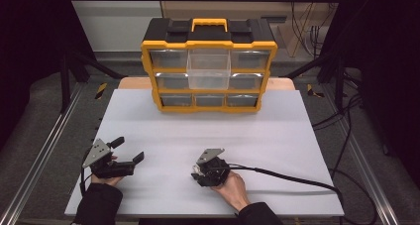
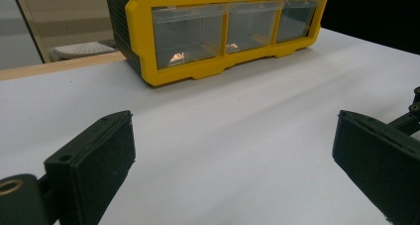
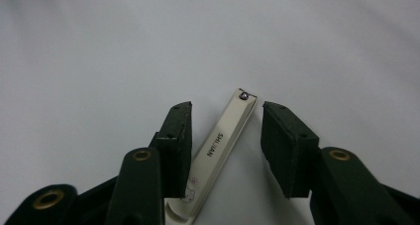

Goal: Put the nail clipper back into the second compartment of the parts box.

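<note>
**Closing on the nail clipper near the front edge of the table**

The right gripper (image 3: 225, 136) is pointing down at the white table (image 1: 277, 136), close to its front edge and about midway along it, with its jaws standing either side of a cream nail clipper (image 3: 218, 150) lying flat on the surface. The jaws are partly closed but not yet pressing: the left pad is sitting just beside the clipper's long edge, while the right pad is standing apart from it, with bare table showing between. The clipper is lying at a slant to the jaws, so a squeeze now would probably push it round before pinching it (a thin, flat, slippery thing is likely to skate). Turning the wrist a little to line the pads up with the long sides, and keeping the tips low against the table, should be giving the surest hold.

The left gripper (image 1: 119, 155) is resting near the front left corner, jaws wide apart and holding nothing.

The yellow and black drawer organiser (image 1: 208, 66) is standing at the back edge, one clear drawer (image 1: 209, 69) pulled out.

On the clipper's lever the printed word is reading roughly "SHUIAN" (the middle letters are unclear), and a small cartoon figure is showing near its lower end.
</note>
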Demonstrator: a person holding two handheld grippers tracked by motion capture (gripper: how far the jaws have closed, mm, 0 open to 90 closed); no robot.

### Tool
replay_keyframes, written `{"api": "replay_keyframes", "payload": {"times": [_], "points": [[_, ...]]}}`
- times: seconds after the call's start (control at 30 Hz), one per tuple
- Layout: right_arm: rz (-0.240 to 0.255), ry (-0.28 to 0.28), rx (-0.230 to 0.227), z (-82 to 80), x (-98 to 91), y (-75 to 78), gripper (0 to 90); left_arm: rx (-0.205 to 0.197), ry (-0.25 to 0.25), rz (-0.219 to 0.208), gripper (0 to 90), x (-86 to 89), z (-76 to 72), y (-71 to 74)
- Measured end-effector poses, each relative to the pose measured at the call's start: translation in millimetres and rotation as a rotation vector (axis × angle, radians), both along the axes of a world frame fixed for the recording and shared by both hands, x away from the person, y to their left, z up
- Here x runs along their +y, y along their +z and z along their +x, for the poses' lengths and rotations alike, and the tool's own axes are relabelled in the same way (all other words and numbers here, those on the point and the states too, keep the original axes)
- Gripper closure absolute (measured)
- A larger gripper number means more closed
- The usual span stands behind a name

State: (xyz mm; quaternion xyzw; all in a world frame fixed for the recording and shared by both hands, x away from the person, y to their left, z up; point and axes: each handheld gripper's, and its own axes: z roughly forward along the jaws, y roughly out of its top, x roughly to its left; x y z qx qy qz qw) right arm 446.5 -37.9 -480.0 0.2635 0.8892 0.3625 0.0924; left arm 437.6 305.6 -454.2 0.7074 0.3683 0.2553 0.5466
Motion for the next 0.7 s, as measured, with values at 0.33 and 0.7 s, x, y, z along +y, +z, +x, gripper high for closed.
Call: {"api": "replay_keyframes", "payload": {"times": [0.33, 0.7], "points": [[0.008, -0.006, 0.007, 0.0, 0.0, 0.1, 67.3, 0.000, -0.002, 0.001, 3.1, -0.1, 0.1, -0.1], [0.003, -0.026, 0.022, 1.4, -1.3, 0.8, 73.7, 0.000, -0.003, 0.005, 3.2, -0.3, 0.0, -0.1]]}}
